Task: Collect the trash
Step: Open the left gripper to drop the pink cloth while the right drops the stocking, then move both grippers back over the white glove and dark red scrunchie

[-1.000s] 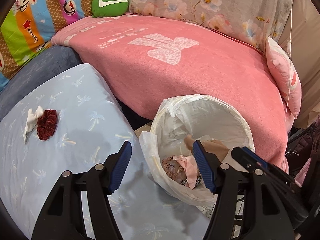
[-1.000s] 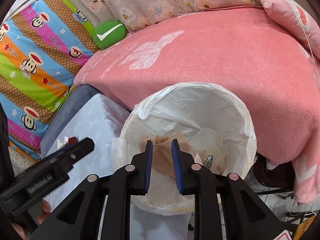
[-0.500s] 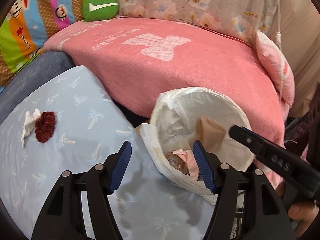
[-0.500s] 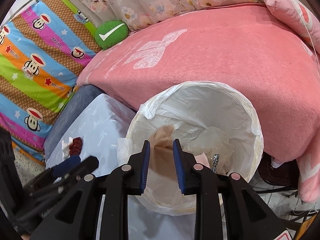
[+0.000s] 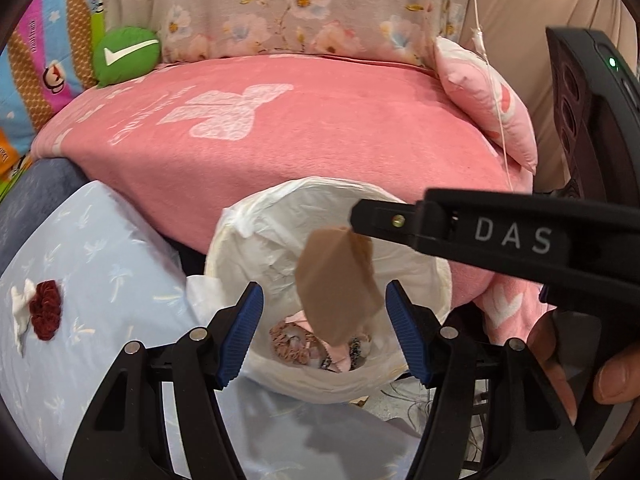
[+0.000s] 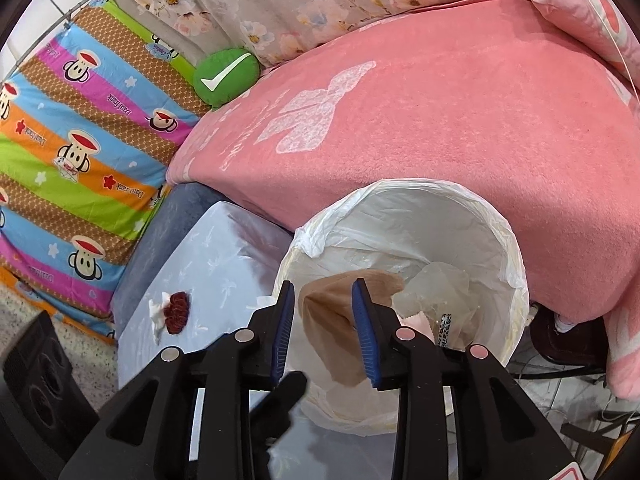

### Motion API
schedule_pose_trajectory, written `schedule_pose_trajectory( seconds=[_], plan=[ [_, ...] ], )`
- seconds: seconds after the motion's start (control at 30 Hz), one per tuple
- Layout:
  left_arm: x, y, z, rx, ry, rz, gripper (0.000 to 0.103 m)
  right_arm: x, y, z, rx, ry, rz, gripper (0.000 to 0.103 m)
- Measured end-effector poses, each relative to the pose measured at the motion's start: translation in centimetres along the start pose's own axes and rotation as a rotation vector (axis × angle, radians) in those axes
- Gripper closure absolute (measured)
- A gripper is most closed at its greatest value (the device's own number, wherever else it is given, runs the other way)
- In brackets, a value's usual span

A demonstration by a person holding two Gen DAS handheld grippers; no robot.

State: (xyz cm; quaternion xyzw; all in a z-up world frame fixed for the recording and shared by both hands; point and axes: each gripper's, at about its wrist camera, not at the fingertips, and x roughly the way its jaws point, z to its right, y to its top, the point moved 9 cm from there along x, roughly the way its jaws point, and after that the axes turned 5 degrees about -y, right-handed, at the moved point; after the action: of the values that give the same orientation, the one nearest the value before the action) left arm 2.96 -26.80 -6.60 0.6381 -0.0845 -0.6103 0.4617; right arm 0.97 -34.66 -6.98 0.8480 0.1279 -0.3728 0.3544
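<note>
Right gripper, at the bottom centre of its own view, has its blue pads parted a little, with a tan piece of fabric between them; whether the pads grip it or it is slipping free cannot be told. In the left wrist view the same fabric hangs from the right gripper's tip, at centre frame, over the mouth of the white-lined trash bin. Left gripper, bottom centre, stands wide and empty, framing the bin. Scraps lie in the bin's bottom.

Further left, on the pale blue cloth surface, a dark red scrunchie lies touching a white crumpled tissue, not yet collected. Beyond, a pink blanket fills the middle, with a green cushion at upper left.

Risk, as a judgement: the light fabric could cling to a pad, or drift and drape over the bin's rim instead of dropping inside.
</note>
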Motion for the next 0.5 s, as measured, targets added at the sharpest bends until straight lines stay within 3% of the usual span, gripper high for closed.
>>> schedule_pose_trajectory(
  seconds=[0.07, 0.2, 0.27, 0.47, 0.5],
  plan=[
    [0.5, 0.1, 0.2, -0.008, -0.017, 0.001, 0.049, -0.1, 0.0, 0.0, 0.015, 0.018, -0.015, 0.071],
    [2.2, -0.2, -0.6, -0.047, -0.003, -0.045, 0.09, -0.9, 0.0, 0.3, 0.05, 0.054, -0.034, 0.068],
    [2.6, -0.5, -1.4, -0.079, 0.017, -0.057, 0.099, -1.4, 0.1, 0.6, 0.046, 0.041, -0.022, 0.064],
    [2.0, -1.4, -3.4, -0.151, 0.051, -0.089, 0.097, -1.3, 0.8, 1.9, -0.003, -0.046, 0.011, 0.056],
    [1.6, -1.6, -3.7, -0.155, 0.066, -0.089, 0.097, -0.7, 0.7, 2.3, -0.037, -0.093, 0.016, 0.054]
  ],
)
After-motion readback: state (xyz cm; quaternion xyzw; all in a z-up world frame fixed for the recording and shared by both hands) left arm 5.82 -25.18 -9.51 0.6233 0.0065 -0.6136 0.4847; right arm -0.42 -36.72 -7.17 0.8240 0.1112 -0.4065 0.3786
